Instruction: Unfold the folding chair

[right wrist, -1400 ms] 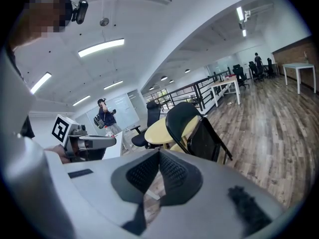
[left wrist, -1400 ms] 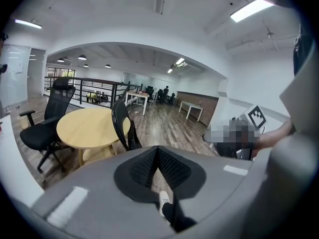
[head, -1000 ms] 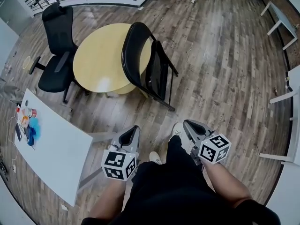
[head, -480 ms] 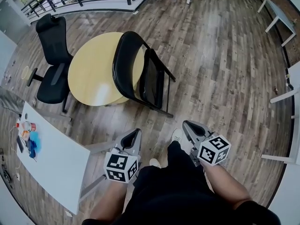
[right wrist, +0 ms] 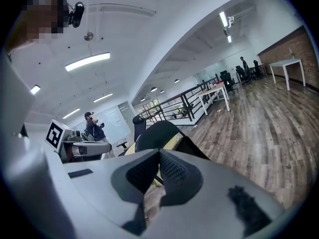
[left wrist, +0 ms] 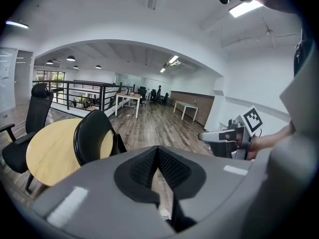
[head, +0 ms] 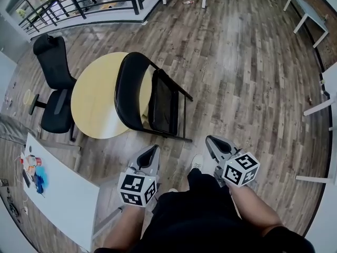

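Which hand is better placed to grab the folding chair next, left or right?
Left, probably. The left gripper points almost straight at the folding chair, which stands just ahead of it. The right gripper is off to the chair's side, farther away. Both have their jaws shut, holding nothing.

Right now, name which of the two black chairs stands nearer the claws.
The folding chair, with its thin metal frame, on the near side of the round yellow table. The wheeled office chair stands past the table, at the far left.
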